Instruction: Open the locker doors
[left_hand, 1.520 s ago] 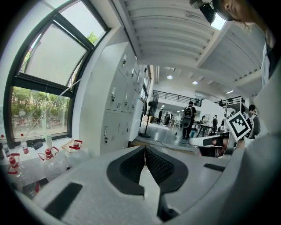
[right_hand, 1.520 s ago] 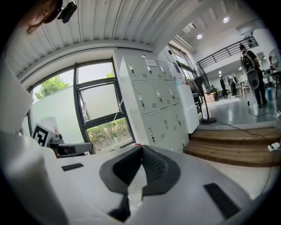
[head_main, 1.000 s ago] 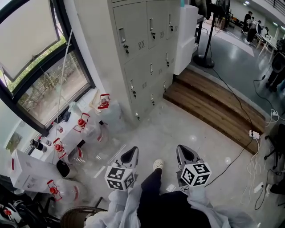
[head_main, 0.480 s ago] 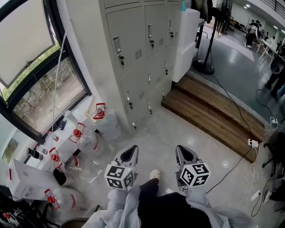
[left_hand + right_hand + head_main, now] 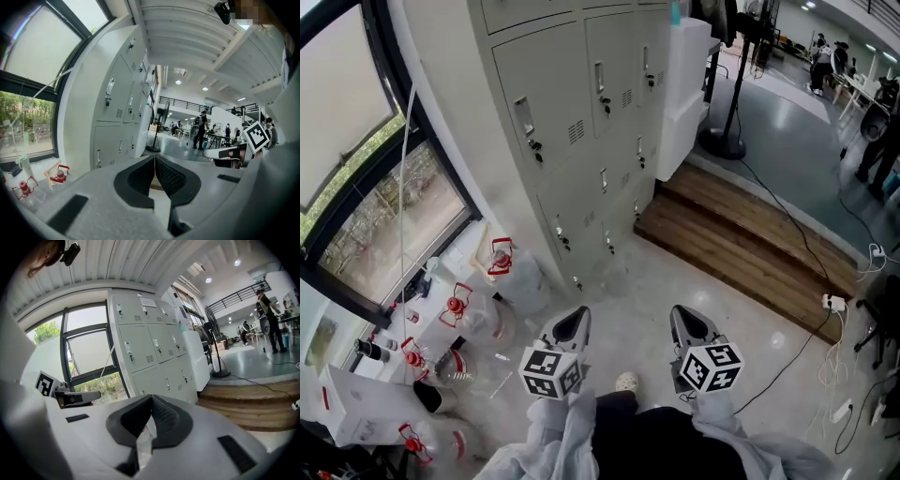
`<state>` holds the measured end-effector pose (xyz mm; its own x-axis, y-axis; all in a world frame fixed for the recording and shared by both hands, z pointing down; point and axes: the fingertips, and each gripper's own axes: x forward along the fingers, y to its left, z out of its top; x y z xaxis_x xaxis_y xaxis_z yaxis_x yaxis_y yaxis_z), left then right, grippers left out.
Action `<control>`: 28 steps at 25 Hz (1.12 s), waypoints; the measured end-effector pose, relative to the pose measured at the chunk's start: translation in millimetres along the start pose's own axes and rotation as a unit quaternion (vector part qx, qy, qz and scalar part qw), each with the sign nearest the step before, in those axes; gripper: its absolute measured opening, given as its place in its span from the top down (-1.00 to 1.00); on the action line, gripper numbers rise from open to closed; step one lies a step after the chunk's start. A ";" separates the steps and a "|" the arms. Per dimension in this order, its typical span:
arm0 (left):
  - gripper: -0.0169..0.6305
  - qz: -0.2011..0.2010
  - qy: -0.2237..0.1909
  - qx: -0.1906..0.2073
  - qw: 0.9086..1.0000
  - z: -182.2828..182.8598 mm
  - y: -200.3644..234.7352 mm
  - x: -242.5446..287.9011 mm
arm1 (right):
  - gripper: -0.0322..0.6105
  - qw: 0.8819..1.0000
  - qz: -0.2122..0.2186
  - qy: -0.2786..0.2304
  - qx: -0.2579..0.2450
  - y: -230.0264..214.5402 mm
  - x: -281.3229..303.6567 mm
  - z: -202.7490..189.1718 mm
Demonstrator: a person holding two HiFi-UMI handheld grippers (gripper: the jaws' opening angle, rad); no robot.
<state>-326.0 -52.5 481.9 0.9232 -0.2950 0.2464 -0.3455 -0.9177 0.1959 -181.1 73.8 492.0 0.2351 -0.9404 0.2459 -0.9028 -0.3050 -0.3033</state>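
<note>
Starting with the left hand-held gripper (image 5: pixel 573 322): shut tight, pads together, nothing pinched in there. Same deal with the right hand-held gripper (image 5: pixel 688 321), closed on nothing. Carried side by side out front, low, both aimed roughly toward the lockers (image 5: pixel 581 122). Looks like a plain walk-up carry, so no reason to have either one open yet. Not touching anything, and well apart from any door.

Further out: grey locker bank up against the wall just right of the window (image 5: pixel 384 187), every visible door shut, a small latch (image 5: pixel 525 117) with a lock under it on each. Probably meant for grabbing at those latches, so open jaws needed before contact. Nothing of the task done yet, going by the shut doors.

Worth watching: clear water jugs (image 5: pixel 500 262) with red handles parked on the floor at the foot of the nearest column, just beside the bottom doors, maybe in the way of a low swing. Wooden step (image 5: pixel 741 234) off to the right, near the far column.
</note>
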 end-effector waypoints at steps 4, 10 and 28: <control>0.91 0.000 -0.001 -0.002 1.000 6.6 13.7 23.2 | 0.89 1.000 -0.011 -0.015 -0.002 -13.8 18.2 12.4; 0.91 -0.010 -0.005 0.001 1.000 17.0 30.1 53.4 | 0.74 1.000 -0.011 -0.028 -0.002 -26.3 46.2 28.4; 0.91 -0.031 0.013 -0.015 0.999 2.3 34.3 71.4 | 0.49 1.000 -0.014 -0.013 0.001 -28.2 55.6 16.4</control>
<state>-271.5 -105.7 504.0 0.9385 -0.2304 0.2572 -0.2928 -0.9258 0.2391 -136.6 27.6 499.2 0.2707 -0.9349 0.2297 -0.8948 -0.3323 -0.2982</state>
